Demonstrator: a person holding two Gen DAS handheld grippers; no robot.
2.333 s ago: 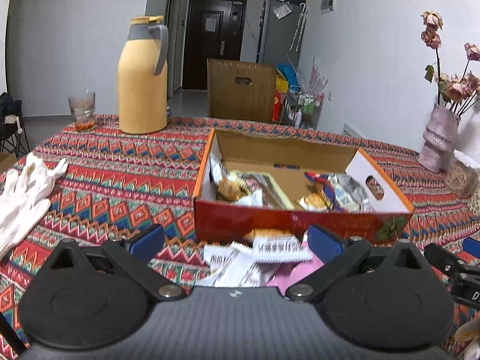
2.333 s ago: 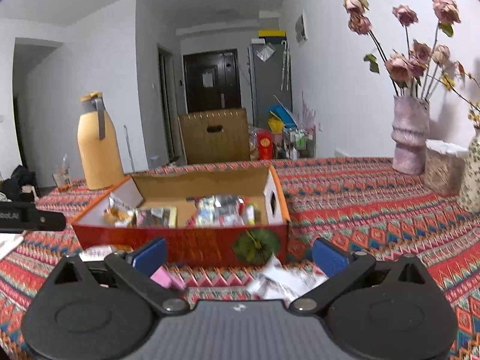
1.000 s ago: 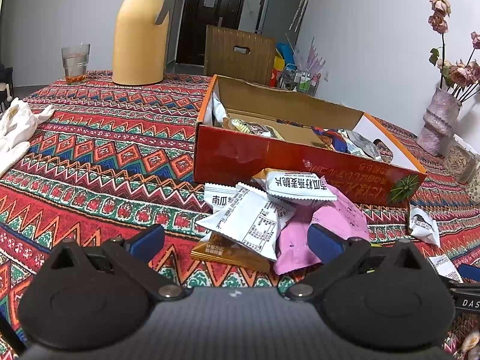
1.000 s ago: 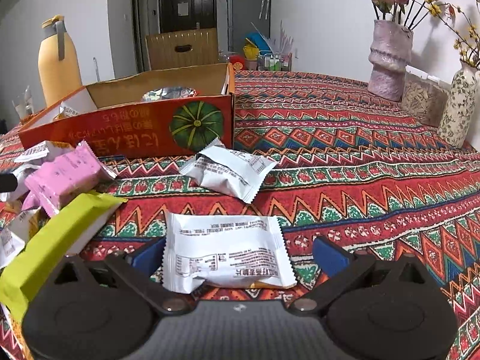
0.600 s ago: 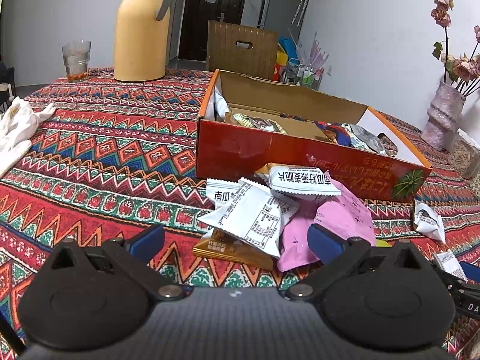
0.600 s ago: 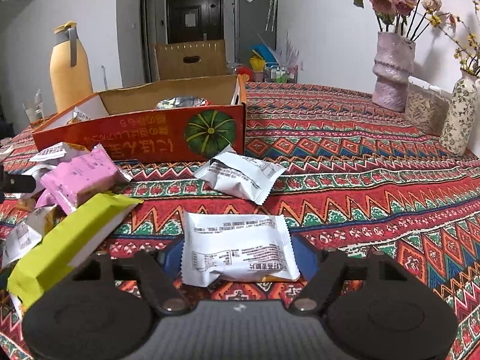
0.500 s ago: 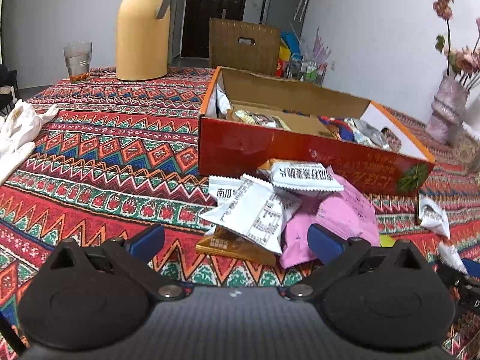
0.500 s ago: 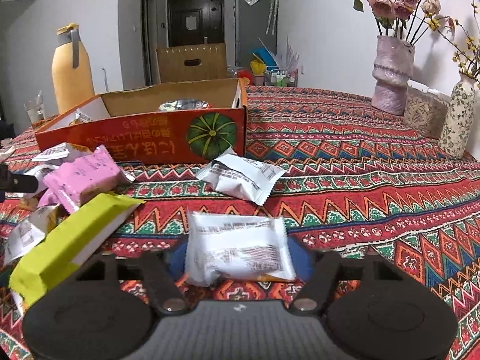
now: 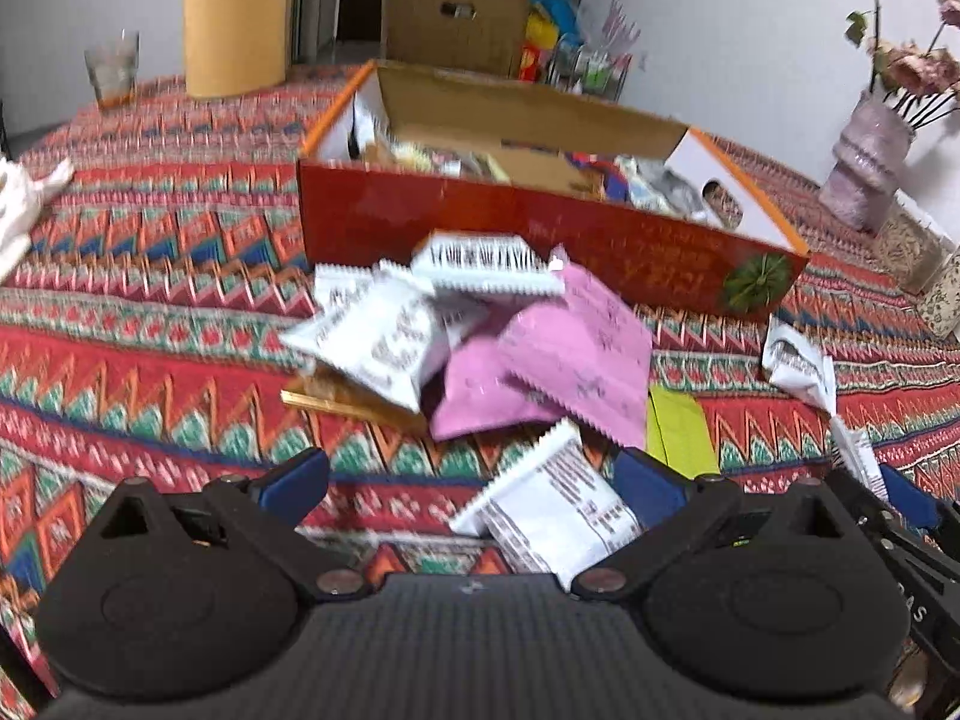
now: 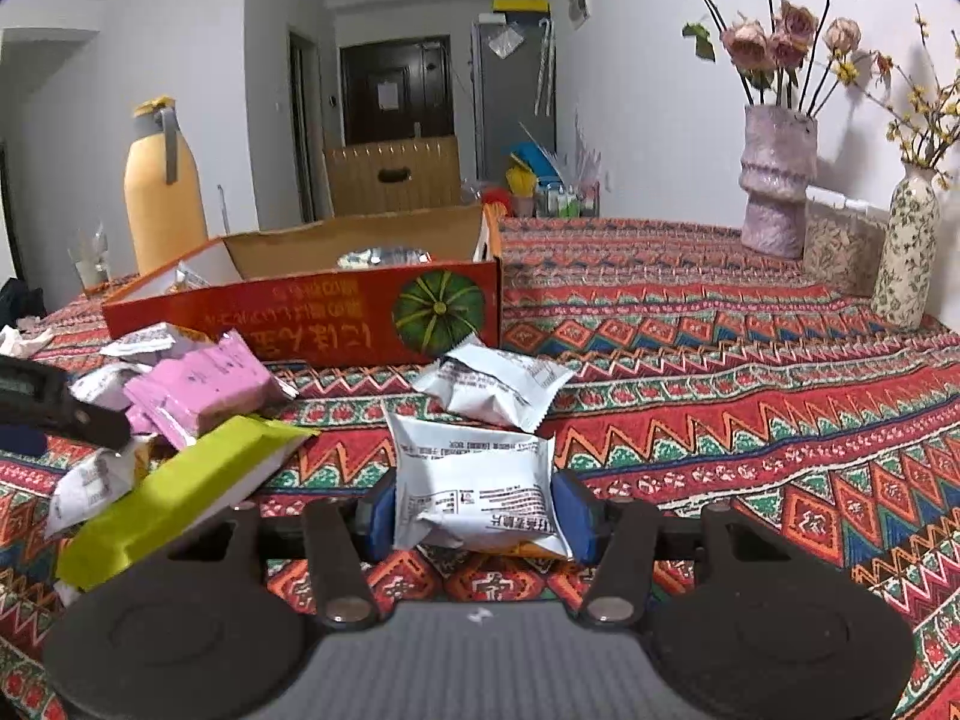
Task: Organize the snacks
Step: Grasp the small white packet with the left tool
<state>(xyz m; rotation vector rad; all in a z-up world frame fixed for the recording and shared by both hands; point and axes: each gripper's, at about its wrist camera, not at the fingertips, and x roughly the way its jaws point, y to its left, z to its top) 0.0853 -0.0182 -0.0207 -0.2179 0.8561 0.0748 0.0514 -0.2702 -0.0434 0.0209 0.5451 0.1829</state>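
Observation:
A red cardboard box (image 9: 540, 234) with snacks inside sits on the patterned tablecloth; it also shows in the right wrist view (image 10: 312, 312). A pile of snack packets lies in front of it: white packets (image 9: 372, 342), pink packets (image 9: 570, 354) and a yellow-green one (image 10: 174, 492). My left gripper (image 9: 471, 480) is open above a white packet (image 9: 552, 510) that lies between its fingers. My right gripper (image 10: 477, 507) is shut on a white snack packet (image 10: 474, 492) and holds it a little above the cloth. Another white packet (image 10: 492, 384) lies just beyond it.
A yellow thermos (image 10: 159, 198) and a glass (image 9: 114, 69) stand at the table's far left. White gloves (image 9: 18, 210) lie at the left edge. Flower vases (image 10: 777, 180) and a woven container (image 10: 840, 255) stand at the far right by the wall.
My right gripper has closed on the white packet and lifted it slightly. My left gripper has moved forward and right, so a white packet now lies between its open fingers.

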